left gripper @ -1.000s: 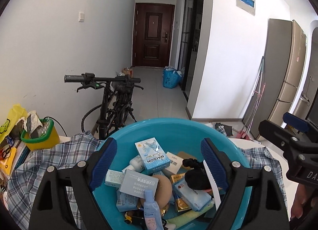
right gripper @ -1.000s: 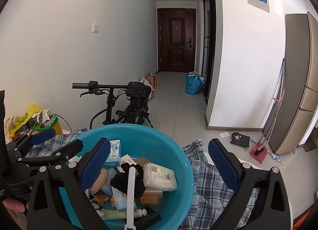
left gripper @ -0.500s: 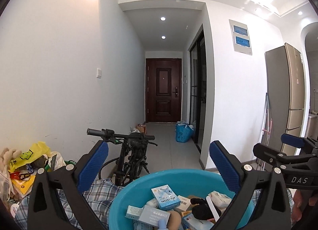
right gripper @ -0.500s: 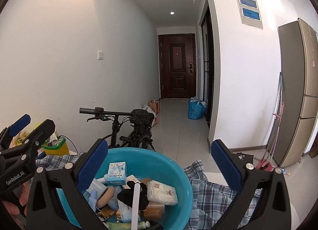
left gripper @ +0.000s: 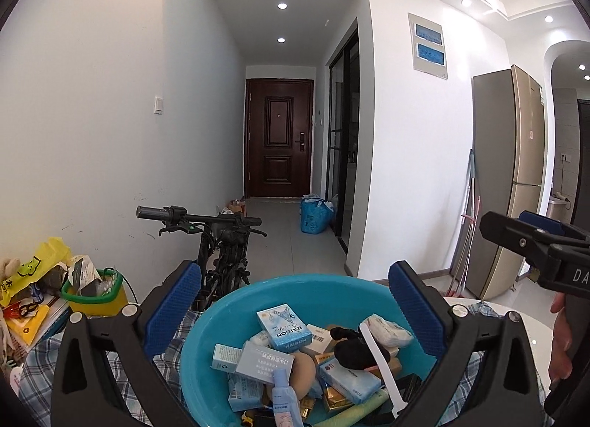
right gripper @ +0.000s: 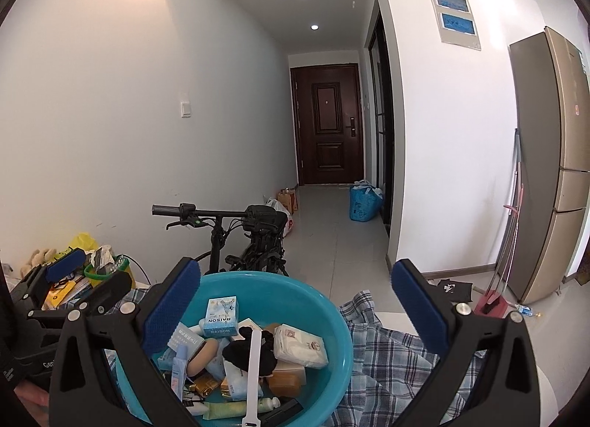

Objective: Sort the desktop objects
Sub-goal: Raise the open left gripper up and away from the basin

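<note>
Turquoise plastic basin [left gripper: 236,320] brims with jumbled boxes and bottles.

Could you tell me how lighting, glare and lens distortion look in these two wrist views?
Left wrist view: blown-out ceiling glare at upper right, sharp focus, walls bowed by the fisheye, dark corners. Right wrist view: a warm bright patch on the wall at upper left, the fridge leaning inward, the blue basin evenly lit.

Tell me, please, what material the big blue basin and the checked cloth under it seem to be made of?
The basin looks like moulded plastic: smooth, glossy turquoise wall with soft highlights. The checked cloth seems woven fabric, probably cotton: matte, with folds and wrinkles.
</note>
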Action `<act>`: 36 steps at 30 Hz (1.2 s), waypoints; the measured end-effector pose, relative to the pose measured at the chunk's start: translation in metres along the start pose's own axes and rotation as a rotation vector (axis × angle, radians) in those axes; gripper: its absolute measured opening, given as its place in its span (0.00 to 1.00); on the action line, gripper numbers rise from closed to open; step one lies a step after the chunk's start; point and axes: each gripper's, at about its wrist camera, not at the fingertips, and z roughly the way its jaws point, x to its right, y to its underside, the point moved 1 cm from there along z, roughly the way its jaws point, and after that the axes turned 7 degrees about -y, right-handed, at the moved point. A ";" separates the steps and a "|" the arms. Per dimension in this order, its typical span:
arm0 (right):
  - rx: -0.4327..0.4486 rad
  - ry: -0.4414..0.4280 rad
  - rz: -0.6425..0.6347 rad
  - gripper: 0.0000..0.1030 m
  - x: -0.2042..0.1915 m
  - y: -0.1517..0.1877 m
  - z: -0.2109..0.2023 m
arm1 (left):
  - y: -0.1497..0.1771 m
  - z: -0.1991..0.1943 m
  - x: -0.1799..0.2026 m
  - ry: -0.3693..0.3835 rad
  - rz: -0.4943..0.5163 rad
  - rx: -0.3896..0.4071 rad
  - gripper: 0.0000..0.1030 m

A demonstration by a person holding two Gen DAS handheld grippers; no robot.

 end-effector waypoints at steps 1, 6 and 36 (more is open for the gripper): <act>0.001 -0.001 -0.003 1.00 -0.001 0.001 -0.002 | 0.003 -0.002 0.001 -0.009 0.013 0.001 1.00; 0.016 0.013 -0.015 1.00 -0.008 0.008 -0.010 | 0.013 -0.017 0.006 -0.029 0.055 0.014 1.00; -0.008 -0.070 0.026 1.00 -0.031 0.078 -0.024 | 0.087 -0.043 -0.005 -0.006 0.007 -0.042 1.00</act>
